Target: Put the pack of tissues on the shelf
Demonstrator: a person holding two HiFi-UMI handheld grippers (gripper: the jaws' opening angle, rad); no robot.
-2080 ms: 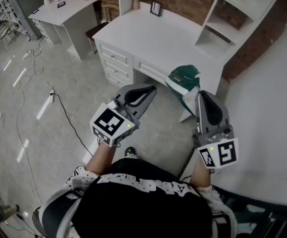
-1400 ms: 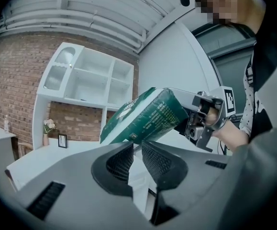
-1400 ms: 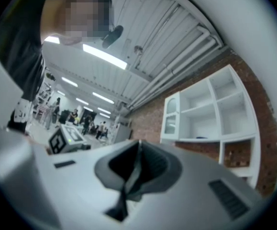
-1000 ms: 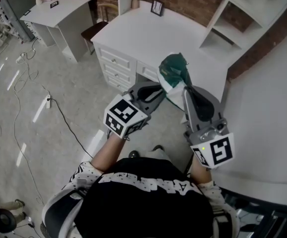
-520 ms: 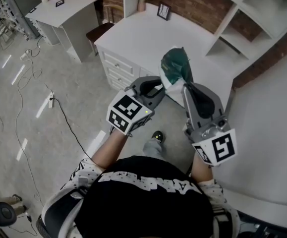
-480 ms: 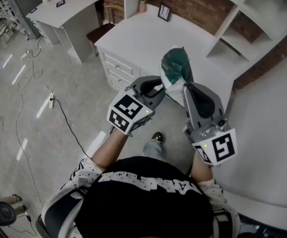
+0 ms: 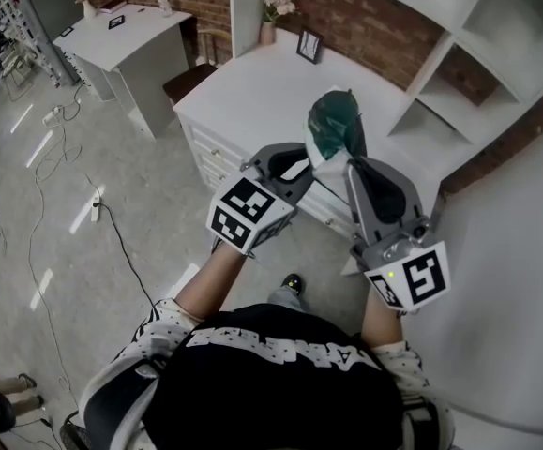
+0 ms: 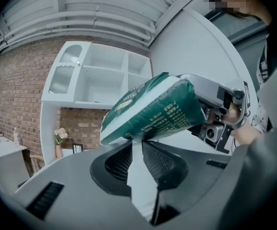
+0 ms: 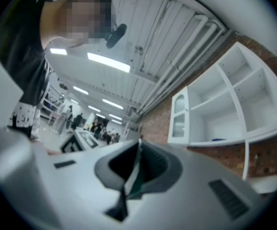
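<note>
Pinching the tissue pack [image 7: 335,125], left tongs [image 7: 296,164] and right tongs [image 7: 353,165] sit nearly closed on it.

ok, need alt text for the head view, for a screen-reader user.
Seen from above, a person holds up a green pack of tissues between two handheld grippers, the left gripper and the right gripper each shut on its near end. Beyond it stand a white desk and a white shelf unit against a brick wall.
</note>
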